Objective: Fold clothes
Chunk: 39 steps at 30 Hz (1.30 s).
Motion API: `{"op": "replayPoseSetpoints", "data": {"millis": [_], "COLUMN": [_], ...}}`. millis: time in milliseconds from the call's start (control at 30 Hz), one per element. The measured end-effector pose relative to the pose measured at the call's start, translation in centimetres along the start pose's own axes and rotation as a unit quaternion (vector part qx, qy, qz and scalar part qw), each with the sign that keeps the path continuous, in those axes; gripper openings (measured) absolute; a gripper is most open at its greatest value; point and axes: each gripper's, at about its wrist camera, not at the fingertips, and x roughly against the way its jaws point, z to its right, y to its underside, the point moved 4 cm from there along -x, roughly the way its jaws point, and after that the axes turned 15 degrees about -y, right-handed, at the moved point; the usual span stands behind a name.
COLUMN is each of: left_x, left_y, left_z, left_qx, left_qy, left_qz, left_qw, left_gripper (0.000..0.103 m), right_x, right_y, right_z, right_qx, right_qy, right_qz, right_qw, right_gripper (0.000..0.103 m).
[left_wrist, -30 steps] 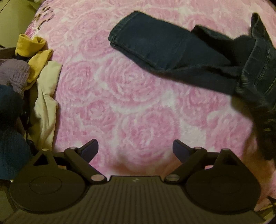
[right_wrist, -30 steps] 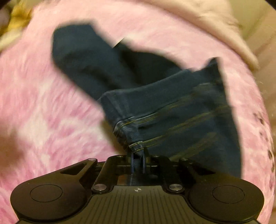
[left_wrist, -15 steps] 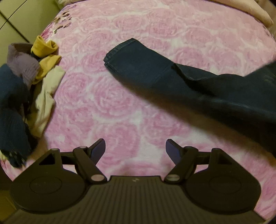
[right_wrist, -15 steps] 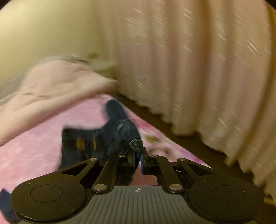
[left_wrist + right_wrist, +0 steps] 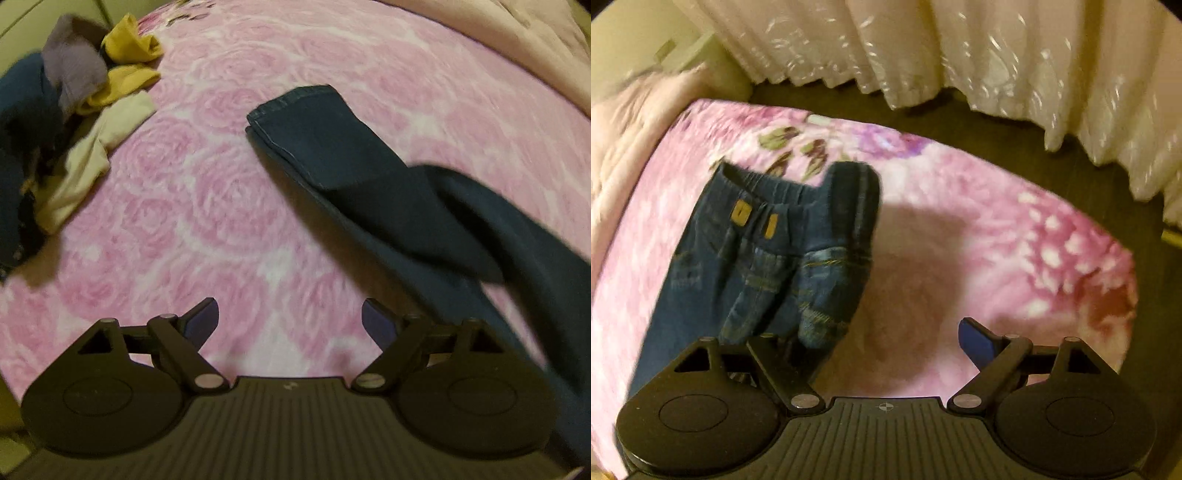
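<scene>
Pink rose-print blanket (image 5: 229, 206) covers the bed and fills most of both views. In the right wrist view its edge shows a darker floral border, with dark floor and pale pleated curtains (image 5: 997, 51) beyond.

Dark blue jeans (image 5: 332, 147) lie across the blanket. In the left wrist view one leg runs from its hemmed cuff near the middle down toward the right edge, with a second layer of denim folded over it, blurred. In the right wrist view the waistband end of the jeans (image 5: 757, 236) lies on the left part of the bed, elastic waist and two tan labels up, with a bunched fold of denim at its right side.

A pale pink quilt (image 5: 517, 40) sits at the far right of the bed.

A heap of loose clothes (image 5: 74, 110) lies at the blanket's left edge: navy, grey-purple, mustard yellow and cream pieces, well apart from the jeans.

Left gripper (image 5: 288, 321): fingers spread wide, nothing between them, above bare blanket.

Right gripper (image 5: 886, 339): fingers spread wide, empty; the jeans' bunched fold lies just beside its left finger, which the denim partly hides.
</scene>
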Motion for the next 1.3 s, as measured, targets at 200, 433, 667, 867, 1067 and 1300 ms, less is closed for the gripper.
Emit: {"op": "replayPoseSetpoints", "data": {"millis": [200, 433, 667, 867, 1067, 1300], "left_x": [-5.0, -5.5, 1.7, 0.8, 2.3, -2.4], "left_y": [-3.3, -1.6, 5.7, 8.9, 4.2, -0.3], "left_z": [1.6, 0.0, -8.5, -10.6, -6.0, 2.2], "left_qx": [0.072, 0.100, 0.034, -0.148, -0.276, -0.457], "left_qy": [0.055, 0.081, 0.000, -0.131, -0.056, 0.001], "left_qz": [-0.020, 0.002, 0.084, 0.091, 0.194, 0.235], "left_qw": [0.9957, 0.9916, 0.9959, 0.9760, 0.9397, 0.8575], "left_gripper": [0.061, 0.004, 0.010, 0.022, 0.054, 0.074], "right_x": [1.0, 1.0, 3.1, 3.1, 4.0, -0.5], "right_y": [0.3, 0.5, 2.7, 3.4, 0.4, -2.8], "right_z": [1.3, 0.5, 0.2, 1.7, -1.7, -8.4], "right_qx": [-0.020, -0.006, 0.015, 0.059, 0.186, 0.290], "right_qy": [-0.038, -0.072, -0.052, 0.046, 0.043, 0.011], "right_qz": [0.029, 0.001, -0.033, -0.095, -0.096, -0.101], "right_qw": [0.999, 0.997, 0.998, 0.993, 0.977, 0.952], "right_gripper": [0.085, 0.010, 0.009, 0.078, 0.078, 0.078]}}
